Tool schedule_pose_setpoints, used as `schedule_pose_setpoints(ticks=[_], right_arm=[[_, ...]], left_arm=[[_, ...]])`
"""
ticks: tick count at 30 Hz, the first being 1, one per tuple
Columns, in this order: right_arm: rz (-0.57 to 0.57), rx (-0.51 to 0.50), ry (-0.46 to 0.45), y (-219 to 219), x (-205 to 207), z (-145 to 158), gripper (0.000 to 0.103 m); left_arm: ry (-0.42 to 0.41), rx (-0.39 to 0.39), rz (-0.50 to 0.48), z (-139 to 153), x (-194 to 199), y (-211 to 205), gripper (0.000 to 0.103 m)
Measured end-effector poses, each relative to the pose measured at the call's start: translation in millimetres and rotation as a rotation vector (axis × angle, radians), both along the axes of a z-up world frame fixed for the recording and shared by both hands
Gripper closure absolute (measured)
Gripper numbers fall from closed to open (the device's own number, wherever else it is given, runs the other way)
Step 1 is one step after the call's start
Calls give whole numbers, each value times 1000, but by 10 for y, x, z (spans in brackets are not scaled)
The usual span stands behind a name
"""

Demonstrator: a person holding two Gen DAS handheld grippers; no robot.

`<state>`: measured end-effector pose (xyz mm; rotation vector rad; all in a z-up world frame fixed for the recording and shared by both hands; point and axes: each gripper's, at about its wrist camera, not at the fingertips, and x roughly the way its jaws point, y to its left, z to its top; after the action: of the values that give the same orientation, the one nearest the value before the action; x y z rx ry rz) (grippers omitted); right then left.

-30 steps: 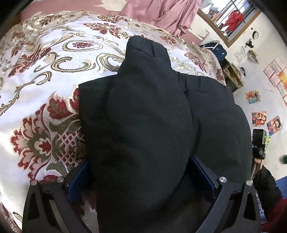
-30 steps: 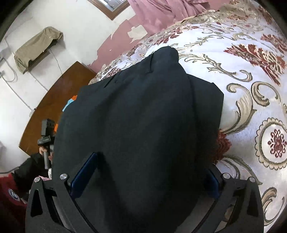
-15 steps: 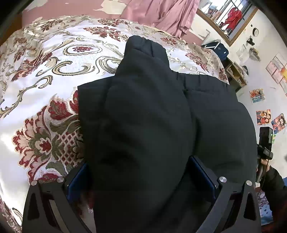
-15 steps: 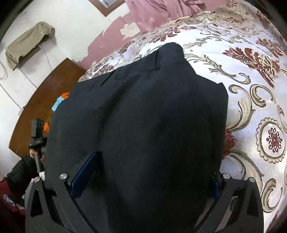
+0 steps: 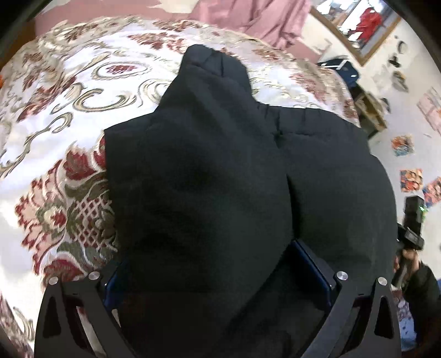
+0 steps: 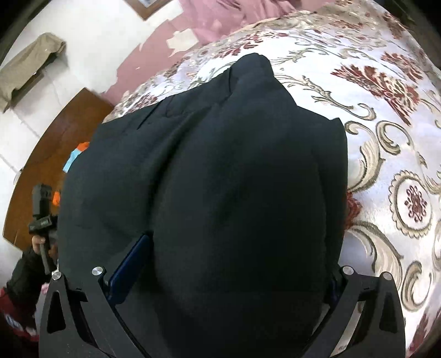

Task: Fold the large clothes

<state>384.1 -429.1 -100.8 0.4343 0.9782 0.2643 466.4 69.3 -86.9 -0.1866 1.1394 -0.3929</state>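
The right claw has its blue-padded fingers spread around a bulky black padded jacket, which lies on a bed with a white, red-and-gold floral cover (a brown wooden board stands beyond).

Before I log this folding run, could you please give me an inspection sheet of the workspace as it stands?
Surface: bed with a floral cover, white with red and gold patterns.
Job's things: black garment lying on the cover, one part stretching away from the cameras.
Clutter: nothing seen on the cover beside the garment.
Grippers: left claw and right claw each have garment bulging between their fingers; whether the jaws are clamped cannot be told.
Cables: nothing seen.
Surroundings: pink curtain, wooden board, picture tiles on the floor, olive cloth on a wall shelf.
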Motion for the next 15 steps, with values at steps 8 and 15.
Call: schedule_pose_setpoints(ticks=[8,15], right_arm=[[-59,-36,-18,159,-176,229,57],[-79,67,-115,175,-467,581,83]], left_arm=[[-1,62,108,136,-151,-218,38],[-93,102,106,650,-403,-353,85]])
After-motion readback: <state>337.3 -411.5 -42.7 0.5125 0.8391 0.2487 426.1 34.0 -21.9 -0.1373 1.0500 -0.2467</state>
